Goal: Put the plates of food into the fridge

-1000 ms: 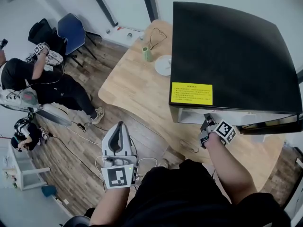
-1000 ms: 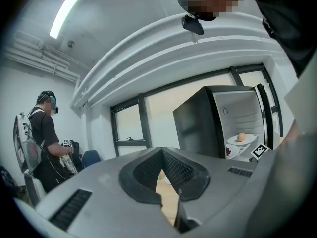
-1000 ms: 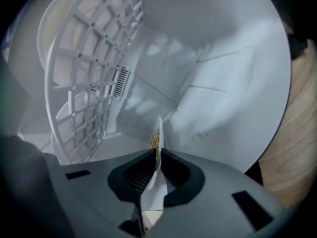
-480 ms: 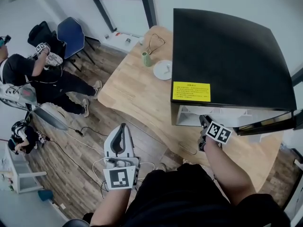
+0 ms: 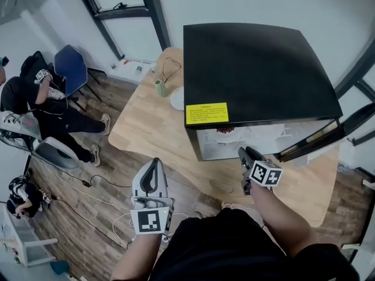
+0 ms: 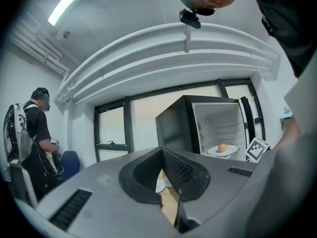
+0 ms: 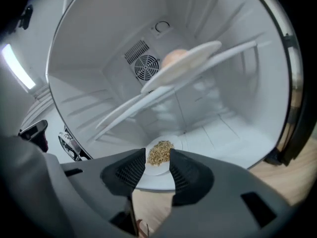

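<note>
The black fridge (image 5: 258, 63) stands on the wooden table (image 5: 146, 127) with its door (image 5: 316, 139) swung open to the right. My right gripper (image 5: 245, 157) hovers just outside the opening; its jaws have just been opening and stand open, with nothing between the pads. Beyond the right gripper (image 7: 157, 155), a white plate of brown grains (image 7: 157, 171) rests on the fridge floor. On the shelf above lies another plate (image 7: 185, 66) with a round pale-orange food (image 7: 173, 58). My left gripper (image 5: 150, 164) is shut and empty, off the table's near edge. A third white plate (image 5: 177, 98) sits on the table beside the fridge.
A green cup (image 5: 160, 88) and a pair of glasses (image 5: 170, 66) lie on the table's far end. A person (image 5: 35, 98) sits at the left near a blue chair (image 5: 69, 63). Cables (image 5: 123, 215) trail over the wooden floor below my left gripper.
My right gripper has drawn back out of the fridge opening and risen, rolling as it went. The left gripper has shifted slightly sideways. The head view has swung, so the fridge interior shows more.
</note>
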A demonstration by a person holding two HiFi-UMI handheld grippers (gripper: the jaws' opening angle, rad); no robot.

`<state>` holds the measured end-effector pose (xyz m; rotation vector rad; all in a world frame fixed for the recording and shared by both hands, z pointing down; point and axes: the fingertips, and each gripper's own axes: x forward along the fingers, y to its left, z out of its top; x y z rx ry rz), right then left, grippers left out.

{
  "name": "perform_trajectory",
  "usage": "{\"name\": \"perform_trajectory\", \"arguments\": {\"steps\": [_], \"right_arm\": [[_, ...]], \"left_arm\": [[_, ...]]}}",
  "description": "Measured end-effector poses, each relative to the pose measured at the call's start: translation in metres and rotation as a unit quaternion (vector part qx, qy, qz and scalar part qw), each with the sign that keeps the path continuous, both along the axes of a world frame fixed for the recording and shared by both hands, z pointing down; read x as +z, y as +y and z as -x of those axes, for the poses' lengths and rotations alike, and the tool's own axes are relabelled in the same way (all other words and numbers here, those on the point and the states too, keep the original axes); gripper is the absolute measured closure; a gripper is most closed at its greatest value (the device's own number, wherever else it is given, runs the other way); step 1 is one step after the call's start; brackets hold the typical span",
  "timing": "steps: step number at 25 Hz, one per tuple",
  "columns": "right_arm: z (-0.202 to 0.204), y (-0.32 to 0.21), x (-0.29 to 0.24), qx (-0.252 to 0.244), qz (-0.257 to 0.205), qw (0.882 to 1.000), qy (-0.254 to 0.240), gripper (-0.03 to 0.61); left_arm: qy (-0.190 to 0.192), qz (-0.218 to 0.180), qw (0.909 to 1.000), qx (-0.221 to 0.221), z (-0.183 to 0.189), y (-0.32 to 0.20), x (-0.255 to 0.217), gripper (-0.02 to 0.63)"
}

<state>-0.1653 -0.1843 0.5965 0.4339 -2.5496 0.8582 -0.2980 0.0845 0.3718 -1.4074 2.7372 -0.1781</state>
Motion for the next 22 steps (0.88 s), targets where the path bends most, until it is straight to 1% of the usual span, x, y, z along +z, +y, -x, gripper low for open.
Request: {"name": "perform_trajectory", "arguments": {"steps": [4, 8, 11, 13, 15, 16, 19, 21, 22], "right_arm": [[-0.015, 0.002, -0.033, -0.016, -0.051, 0.998, -0.029, 0.412], [-0.031, 0.006, -0.070, -0.029, -0.107, 0.993, -0.039, 0.470], [-0.043, 0.012, -0.097, -0.043, -0.146, 0.987, -0.051, 0.510], [-0.051, 0.017, -0.114, -0.050, -0.154, 0.984, -0.071, 0.530], [-0.059, 0.022, -0.126, -0.055, -0.161, 0.981, -0.090, 0.547], [-0.063, 0.024, -0.130, -0.056, -0.173, 0.979, -0.093, 0.555], [-0.077, 0.019, -0.136, -0.043, -0.210, 0.973, -0.089, 0.557], [-0.084, 0.013, -0.138, -0.029, -0.218, 0.972, -0.086, 0.556], [-0.086, 0.010, -0.140, -0.024, -0.221, 0.971, -0.087, 0.557]], "left_arm": [[0.007, -0.001, 0.9994, 0.034, -0.012, -0.022, 0.001, 0.609], [0.019, -0.002, 0.9970, 0.075, -0.030, -0.044, 0.005, 0.609], [0.031, 0.005, 0.9943, 0.102, -0.048, -0.056, 0.015, 0.610], [0.042, 0.012, 0.9928, 0.112, -0.057, -0.062, 0.020, 0.609], [0.047, 0.004, 0.9913, 0.123, -0.066, -0.067, 0.022, 0.610], [0.048, 0.002, 0.9906, 0.128, -0.070, -0.070, 0.024, 0.609], [0.057, 0.004, 0.9895, 0.133, -0.076, -0.076, 0.031, 0.609], [0.064, 0.000, 0.9898, 0.127, -0.076, -0.078, 0.029, 0.609], [0.061, -0.001, 0.9901, 0.127, -0.076, -0.080, 0.026, 0.609]]}}
